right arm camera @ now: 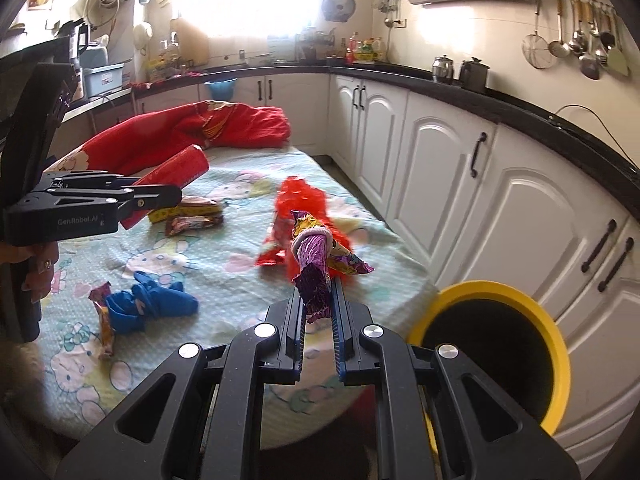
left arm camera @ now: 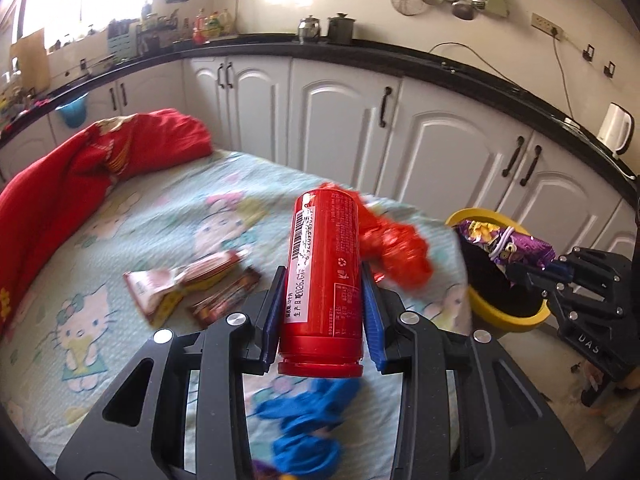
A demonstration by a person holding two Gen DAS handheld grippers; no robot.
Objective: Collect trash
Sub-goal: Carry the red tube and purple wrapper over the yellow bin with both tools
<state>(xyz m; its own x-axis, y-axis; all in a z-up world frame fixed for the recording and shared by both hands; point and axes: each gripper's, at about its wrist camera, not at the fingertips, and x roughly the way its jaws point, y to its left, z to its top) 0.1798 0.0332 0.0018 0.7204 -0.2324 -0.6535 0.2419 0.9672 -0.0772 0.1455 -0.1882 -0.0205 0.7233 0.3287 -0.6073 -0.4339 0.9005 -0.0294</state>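
My left gripper (left arm camera: 323,280) is shut on a red can (left arm camera: 324,256), which stands upright between the blue pads above the bed. In the right wrist view that left gripper (right arm camera: 168,194) enters from the left with the red can (right arm camera: 180,168) in it. My right gripper (right arm camera: 318,294) is shut on a crumpled purple snack wrapper (right arm camera: 314,268). From the left wrist camera, the right gripper (left arm camera: 520,272) holds the purple wrapper (left arm camera: 504,240) over the yellow bin (left arm camera: 520,322). The yellow bin (right arm camera: 556,344) stands on the floor at the bed's corner.
On the cartoon-print bed sheet (left arm camera: 120,220) lie a crumpled red bag (left arm camera: 400,248), a blue crumpled piece (right arm camera: 148,304) and a few flat snack wrappers (left arm camera: 192,284). A red blanket (left arm camera: 80,160) is bunched at the far end. White cabinets (left arm camera: 340,120) run close along the bed.
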